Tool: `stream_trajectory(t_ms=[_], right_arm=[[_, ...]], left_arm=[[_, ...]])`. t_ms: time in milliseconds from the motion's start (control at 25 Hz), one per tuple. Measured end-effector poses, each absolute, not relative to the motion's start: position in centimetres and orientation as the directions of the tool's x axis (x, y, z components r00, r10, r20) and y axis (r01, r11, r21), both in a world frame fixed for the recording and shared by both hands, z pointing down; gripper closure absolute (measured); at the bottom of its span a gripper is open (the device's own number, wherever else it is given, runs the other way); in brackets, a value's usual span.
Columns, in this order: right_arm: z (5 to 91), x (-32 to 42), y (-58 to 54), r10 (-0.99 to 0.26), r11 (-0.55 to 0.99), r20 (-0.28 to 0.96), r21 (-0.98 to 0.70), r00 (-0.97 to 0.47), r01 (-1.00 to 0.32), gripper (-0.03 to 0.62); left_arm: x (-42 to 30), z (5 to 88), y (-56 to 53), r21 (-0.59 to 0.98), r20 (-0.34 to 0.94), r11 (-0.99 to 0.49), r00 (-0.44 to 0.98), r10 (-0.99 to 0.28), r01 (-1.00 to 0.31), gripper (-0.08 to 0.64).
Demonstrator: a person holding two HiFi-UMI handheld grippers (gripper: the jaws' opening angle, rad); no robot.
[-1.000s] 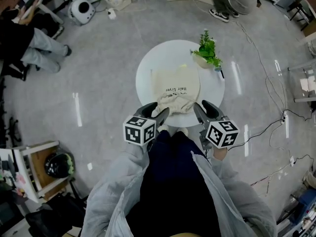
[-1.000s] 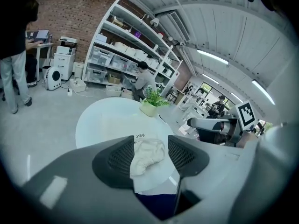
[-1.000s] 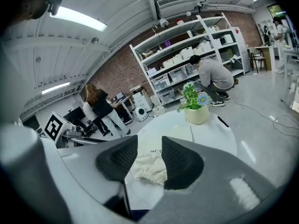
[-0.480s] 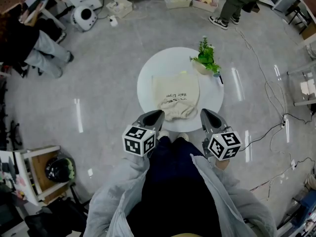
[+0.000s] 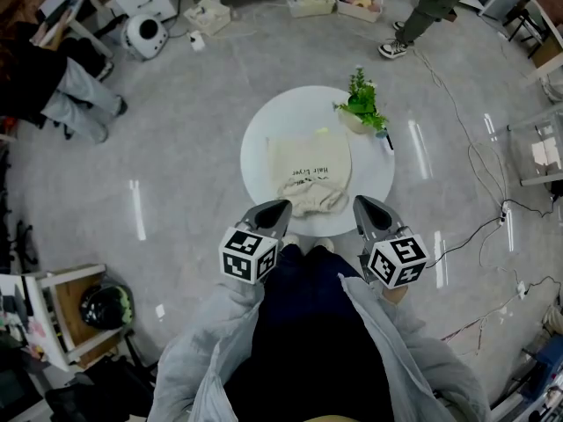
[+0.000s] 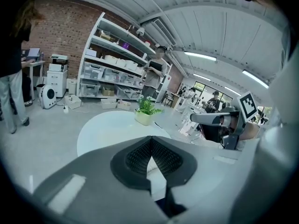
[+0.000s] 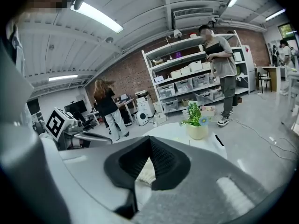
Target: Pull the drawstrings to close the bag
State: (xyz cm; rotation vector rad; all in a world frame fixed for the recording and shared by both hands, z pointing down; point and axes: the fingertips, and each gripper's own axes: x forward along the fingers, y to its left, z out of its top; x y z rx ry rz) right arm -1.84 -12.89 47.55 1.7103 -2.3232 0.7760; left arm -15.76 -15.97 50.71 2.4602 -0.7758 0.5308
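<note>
Bag (image 5: 310, 161) lies on table (image 5: 257, 126), mouth twd me, bunched: looks mostly cinched. L tongs (image 5: 281, 207) jaws just closed, R tongs (image 5: 360, 202) shut. Both empty, near mouth, not touching. Remaining: verify closure, re-pull if reqd.

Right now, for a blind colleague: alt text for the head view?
A cream cloth drawstring bag lies on a round white table, its gathered mouth toward the person. Left tongs and right tongs, just shut on nothing visible, hover at the near edge.
</note>
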Motion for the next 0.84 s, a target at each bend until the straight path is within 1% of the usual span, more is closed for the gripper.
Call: stream_trajectory(t_ms=[280, 840], right_arm=[[47.9, -2.0, -12.2, -0.839, 0.219, 0.433, -0.285, -0.329, -0.933, 0.591], [48.1, -2.0, -11.6, -0.839, 0.213, 0.436, -0.286, -0.325, -0.934, 0.591]], left_arm=[[-15.4, 50.8, -15.6, 0.353, 0.492, -0.713, 0.769, -0.409, -0.605, 0.543], [-16.3, 51.0, -15.2, 0.363, 0.493, -0.698, 0.763, -0.419, -0.618, 0.544]])
